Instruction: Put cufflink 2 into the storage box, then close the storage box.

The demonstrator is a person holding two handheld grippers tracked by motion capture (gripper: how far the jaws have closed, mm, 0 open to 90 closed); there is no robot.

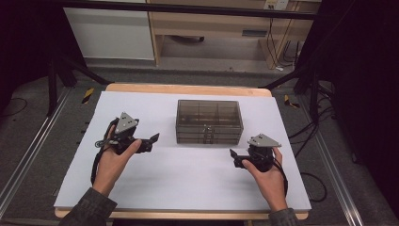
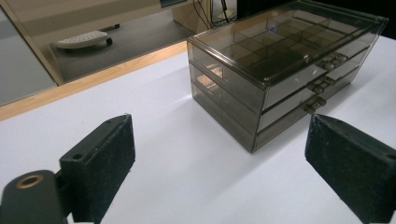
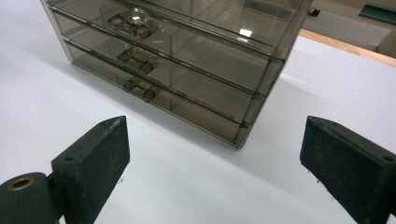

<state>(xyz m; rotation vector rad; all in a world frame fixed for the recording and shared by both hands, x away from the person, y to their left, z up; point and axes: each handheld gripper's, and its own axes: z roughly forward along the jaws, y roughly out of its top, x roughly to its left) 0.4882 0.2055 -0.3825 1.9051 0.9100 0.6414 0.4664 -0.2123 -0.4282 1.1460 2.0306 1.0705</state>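
The smoky transparent three-drawer plastic organiser (image 1: 209, 121) stands mid-table on the white sheet (image 1: 188, 183), all drawers shut. Your left gripper (image 1: 154, 138) and right gripper (image 1: 232, 153) flank it, jaws wide, holding nothing; no drawer pulled yet. Whether the drawers hold anything is hard to make out.
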